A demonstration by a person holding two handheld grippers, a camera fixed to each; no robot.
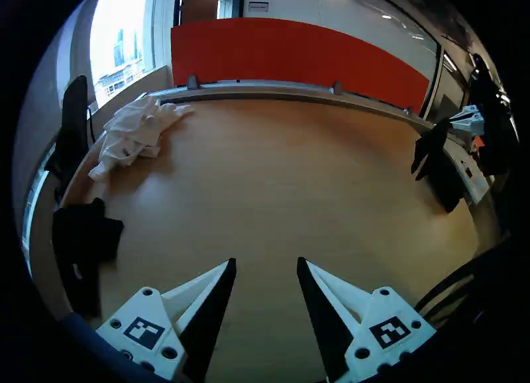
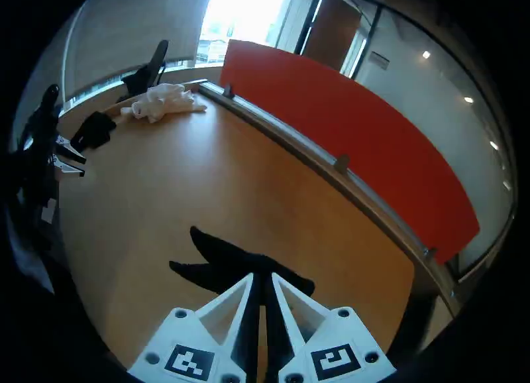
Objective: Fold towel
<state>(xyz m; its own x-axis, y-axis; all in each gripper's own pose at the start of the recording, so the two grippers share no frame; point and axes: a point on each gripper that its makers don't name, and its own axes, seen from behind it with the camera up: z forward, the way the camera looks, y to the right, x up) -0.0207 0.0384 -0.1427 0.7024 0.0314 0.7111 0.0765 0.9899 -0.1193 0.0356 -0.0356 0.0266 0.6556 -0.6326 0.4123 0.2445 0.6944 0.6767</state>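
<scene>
Black fabric towel (image 2: 225, 260) is pinched at one edge by the right gripper (image 2: 263, 278) and draped on the near end of the light wooden table (image 2: 165, 184). The left gripper (image 1: 265, 264) is held apart, empty. The cloth is judged limp and light; a free corner should be taken.

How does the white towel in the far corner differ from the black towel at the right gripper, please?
The white towel is pale; the black towel is dark. The white towel lies crumpled in a heap on the table, with no gripper on it, while the black towel is pinched between the fingers of the right gripper. Both are soft cloths at the same wooden table.
</scene>
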